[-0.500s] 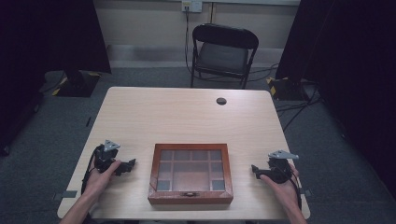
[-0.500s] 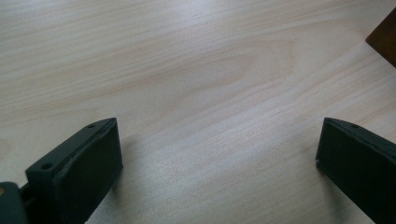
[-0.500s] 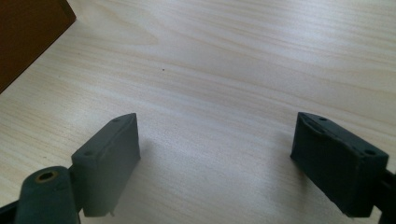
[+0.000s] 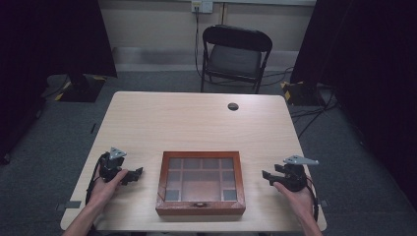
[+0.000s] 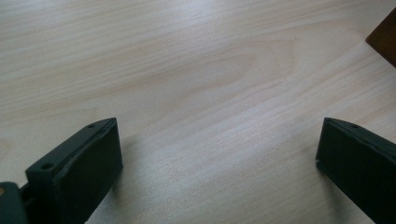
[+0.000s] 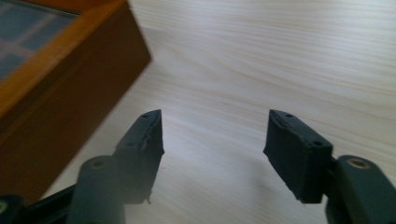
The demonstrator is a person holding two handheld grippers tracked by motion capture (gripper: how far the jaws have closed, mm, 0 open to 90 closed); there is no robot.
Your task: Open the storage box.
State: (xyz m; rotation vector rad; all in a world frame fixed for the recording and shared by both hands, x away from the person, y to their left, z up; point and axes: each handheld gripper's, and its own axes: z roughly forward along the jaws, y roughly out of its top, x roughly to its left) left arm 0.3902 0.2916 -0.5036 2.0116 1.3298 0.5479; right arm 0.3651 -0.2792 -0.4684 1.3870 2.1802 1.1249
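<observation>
High view: tools (image 4: 138, 172) (image 4: 266, 175) open, flanking box (image 4: 200, 182)

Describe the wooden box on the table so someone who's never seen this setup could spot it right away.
Start at the pale wooden table in front of the black folding chair. Near its front edge, midway between the left gripper and the right gripper, sits the wooden box. It is reddish-brown with a glass-paned lid showing a grid of compartments and a small front clasp.

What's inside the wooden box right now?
Through the glass lid of the wooden box, a grid of dividers and compartments shows. Whether anything sits in them is unclear through the glare.
</observation>
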